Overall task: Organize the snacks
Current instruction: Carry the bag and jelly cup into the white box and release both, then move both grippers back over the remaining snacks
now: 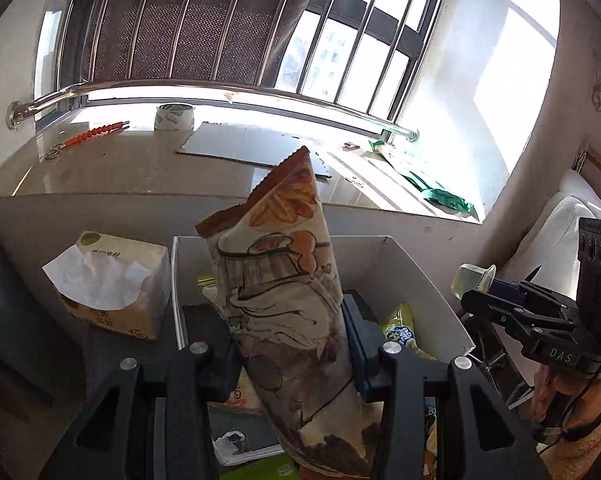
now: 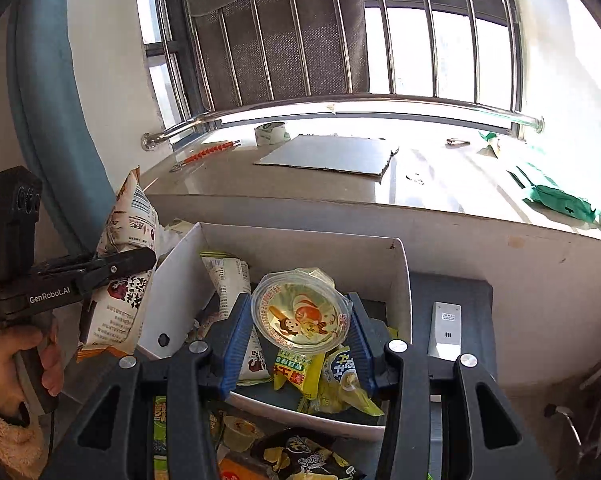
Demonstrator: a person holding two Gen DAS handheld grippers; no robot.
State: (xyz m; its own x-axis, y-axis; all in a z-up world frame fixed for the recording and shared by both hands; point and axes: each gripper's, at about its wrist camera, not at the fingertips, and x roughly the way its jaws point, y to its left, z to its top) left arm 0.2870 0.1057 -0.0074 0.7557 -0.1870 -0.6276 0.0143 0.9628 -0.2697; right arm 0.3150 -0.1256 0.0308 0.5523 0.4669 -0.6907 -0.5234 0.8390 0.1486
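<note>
The left claw (image 1: 292, 344) is clamped on a tall snack bag (image 1: 284, 280), its long axis upright; the right claw (image 2: 296, 320) grips a jelly cup (image 2: 300, 312). Just beyond and below both lies the white box (image 2: 324, 256), directly under the cup.

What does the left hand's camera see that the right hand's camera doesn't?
Only the left camera shows the tissue pack beside the white box and the printed front of the snack bag in the left gripper.

Only the right camera shows the jelly cup's lid in the right gripper, a white remote, and loose snack packets below the box.

Both show the box, the windowsill's tape roll and cardboard sheet.
</note>
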